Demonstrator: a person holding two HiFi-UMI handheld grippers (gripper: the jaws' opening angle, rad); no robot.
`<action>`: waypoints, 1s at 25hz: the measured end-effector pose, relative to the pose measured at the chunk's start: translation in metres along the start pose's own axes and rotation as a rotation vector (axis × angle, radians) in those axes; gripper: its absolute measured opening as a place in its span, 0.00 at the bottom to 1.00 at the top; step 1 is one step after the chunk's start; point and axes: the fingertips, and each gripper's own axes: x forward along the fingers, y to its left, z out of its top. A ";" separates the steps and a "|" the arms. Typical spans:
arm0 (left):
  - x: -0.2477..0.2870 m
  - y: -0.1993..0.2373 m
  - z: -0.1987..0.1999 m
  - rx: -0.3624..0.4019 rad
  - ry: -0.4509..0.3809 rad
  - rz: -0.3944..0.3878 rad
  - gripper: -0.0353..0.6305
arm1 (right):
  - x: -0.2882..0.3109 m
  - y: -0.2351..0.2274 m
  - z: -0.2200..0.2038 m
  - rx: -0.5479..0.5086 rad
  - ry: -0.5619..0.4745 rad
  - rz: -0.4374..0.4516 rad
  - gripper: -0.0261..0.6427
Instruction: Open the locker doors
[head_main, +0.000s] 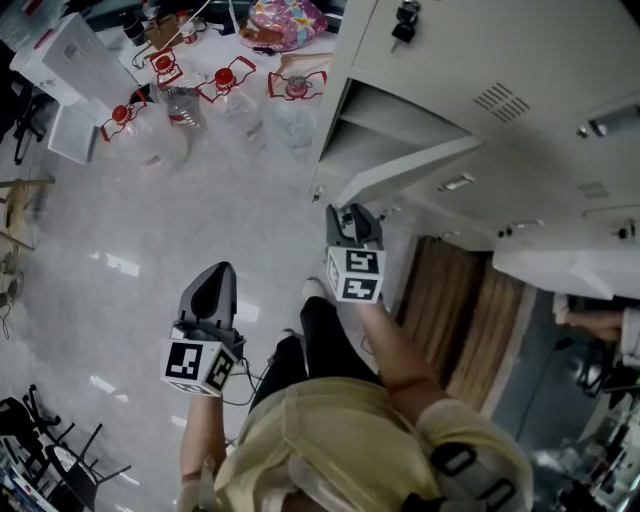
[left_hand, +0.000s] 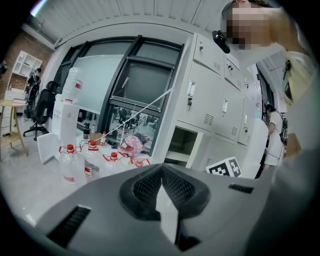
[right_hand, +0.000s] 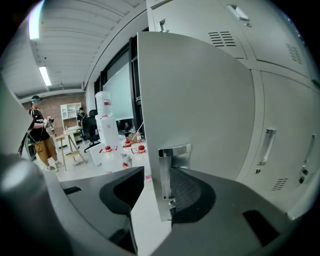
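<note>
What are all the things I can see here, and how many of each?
lockers: one bank, pale grey, right side.
locker door: one, pale grey, swung open.
water bottles: four, clear with red caps, floor left of the lockers.
bag: one, pink patterned, behind the bottles.
white boxes: at least two, white, floor left of the bottles.
keys: one bunch, black, hanging in a locker's lock.
left tool: one, grey and black, shut, empty.
right tool: one, grey and black, open, door's edge and handle between its jaws.
</note>
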 end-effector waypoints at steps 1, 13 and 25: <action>-0.002 -0.003 0.000 -0.002 0.001 -0.001 0.06 | -0.005 -0.001 -0.002 -0.001 0.006 0.001 0.28; -0.005 -0.050 -0.010 0.045 0.011 -0.103 0.06 | -0.052 -0.020 -0.029 0.041 0.003 0.010 0.28; -0.005 -0.087 -0.015 0.100 0.022 -0.209 0.06 | -0.095 -0.051 -0.056 0.086 0.019 -0.037 0.27</action>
